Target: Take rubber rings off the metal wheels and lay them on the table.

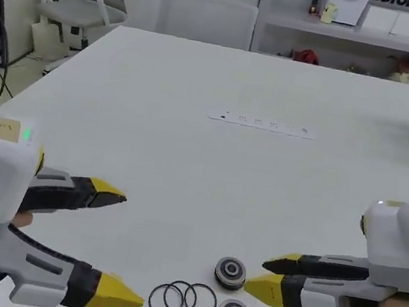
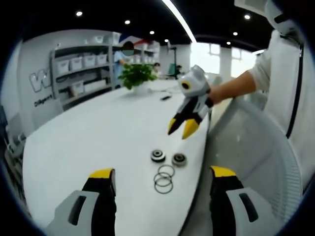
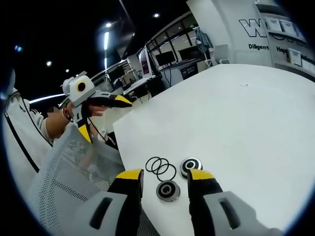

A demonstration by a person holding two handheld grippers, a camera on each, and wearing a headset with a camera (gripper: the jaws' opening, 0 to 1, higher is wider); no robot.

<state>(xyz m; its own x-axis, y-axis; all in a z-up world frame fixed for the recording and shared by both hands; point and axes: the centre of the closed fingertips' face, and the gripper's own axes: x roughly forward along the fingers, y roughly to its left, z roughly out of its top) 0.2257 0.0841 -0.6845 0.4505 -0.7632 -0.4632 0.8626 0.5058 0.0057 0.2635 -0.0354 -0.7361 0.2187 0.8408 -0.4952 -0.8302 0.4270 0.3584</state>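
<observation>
Gently: your left claw [image 1: 132,249] and right claw [image 1: 255,275] gape empty; rings [image 1: 183,299] look thin, stretchy, so pinch at a wheel [image 1: 231,272] rim.

1. Left hand-held gripper [image 1: 132,249]: body cut off by the head view's left and bottom edges.
2. Right hand-held gripper [image 1: 255,275]: rear cut off by that view's right edge.
3. Wheel [image 3: 188,163]: near rim hidden behind a jaw tip, right gripper view.
4. Rings [image 2: 163,179]: overlapped, too small to count, left gripper view.
5. Strip [image 1: 262,123] on counter [image 1: 189,151]: markings too small to read.
</observation>
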